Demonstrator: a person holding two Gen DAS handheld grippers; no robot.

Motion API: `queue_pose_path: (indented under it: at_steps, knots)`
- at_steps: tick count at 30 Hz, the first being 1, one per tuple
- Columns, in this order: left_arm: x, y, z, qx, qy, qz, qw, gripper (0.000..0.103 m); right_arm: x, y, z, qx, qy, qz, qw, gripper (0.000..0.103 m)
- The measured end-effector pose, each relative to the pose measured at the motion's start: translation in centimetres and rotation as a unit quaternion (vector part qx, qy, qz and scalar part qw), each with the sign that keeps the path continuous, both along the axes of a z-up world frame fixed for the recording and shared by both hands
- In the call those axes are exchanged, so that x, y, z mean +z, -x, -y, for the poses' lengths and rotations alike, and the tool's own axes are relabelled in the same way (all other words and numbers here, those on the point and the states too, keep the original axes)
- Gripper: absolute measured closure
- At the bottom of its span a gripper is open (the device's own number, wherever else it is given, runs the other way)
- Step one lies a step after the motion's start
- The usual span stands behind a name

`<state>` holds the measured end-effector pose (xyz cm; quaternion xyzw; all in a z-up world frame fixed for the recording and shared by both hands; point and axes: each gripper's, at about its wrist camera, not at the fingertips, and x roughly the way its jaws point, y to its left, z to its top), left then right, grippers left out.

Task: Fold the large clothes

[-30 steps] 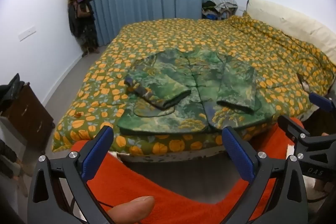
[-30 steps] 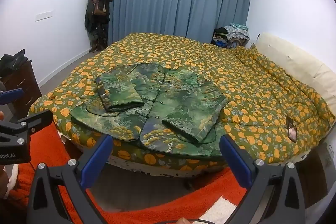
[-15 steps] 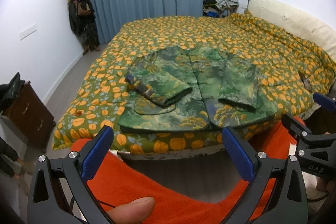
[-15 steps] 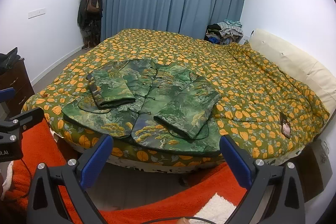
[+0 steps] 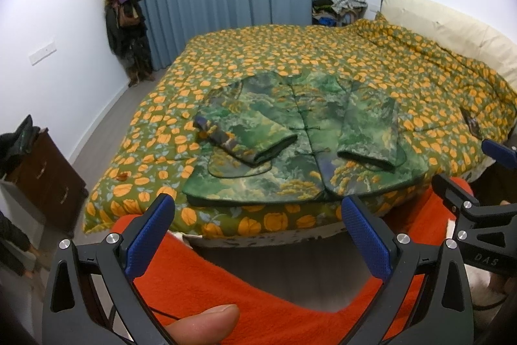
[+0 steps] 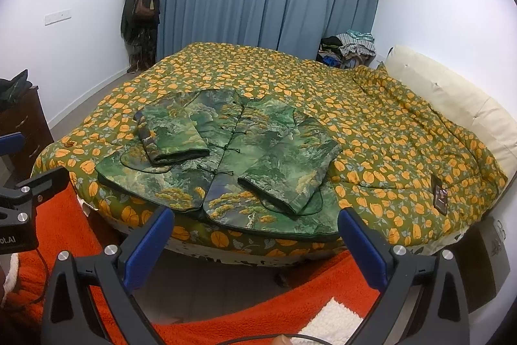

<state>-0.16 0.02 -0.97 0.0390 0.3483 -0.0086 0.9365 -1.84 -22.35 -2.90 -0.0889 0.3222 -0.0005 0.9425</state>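
The left gripper (image 5: pixel 258 235) is hanging with its blue pads spread wide and nothing between them, well short of the bed (image 5: pixel 290 60) and above the orange rug (image 5: pixel 245 290). Ahead of it, the green jacket (image 5: pixel 290 144) is lying flat near the bed's front edge, buttoned down the middle, both sleeves already folded in over the chest. The left sleeve (image 5: pixel 245 134) is sitting crooked, its cuff angling toward the buttons, so a fold made over it is likely ending up lumpy or throwing the sleeve back out. The hem is lying close to the bed's edge, so a careless pinch is risking catching the patterned quilt (image 6: pixel 387 131) along with the jacket, or dragging the garment off onto the rug. The right gripper (image 6: pixel 255 241) is likewise gaping and empty, near the hem's right corner but not touching it.
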Motion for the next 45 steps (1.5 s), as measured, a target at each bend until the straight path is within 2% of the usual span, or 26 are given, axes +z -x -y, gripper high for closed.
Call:
queue_pose_path:
  at_steps: [45]
  knots:
    - [0.6, 0.1, 0.2, -0.005, -0.013, 0.006, 0.9999, 0.001, -0.5, -0.3, -0.7, 0.019, 0.002, -0.012, 1.000, 0.000]
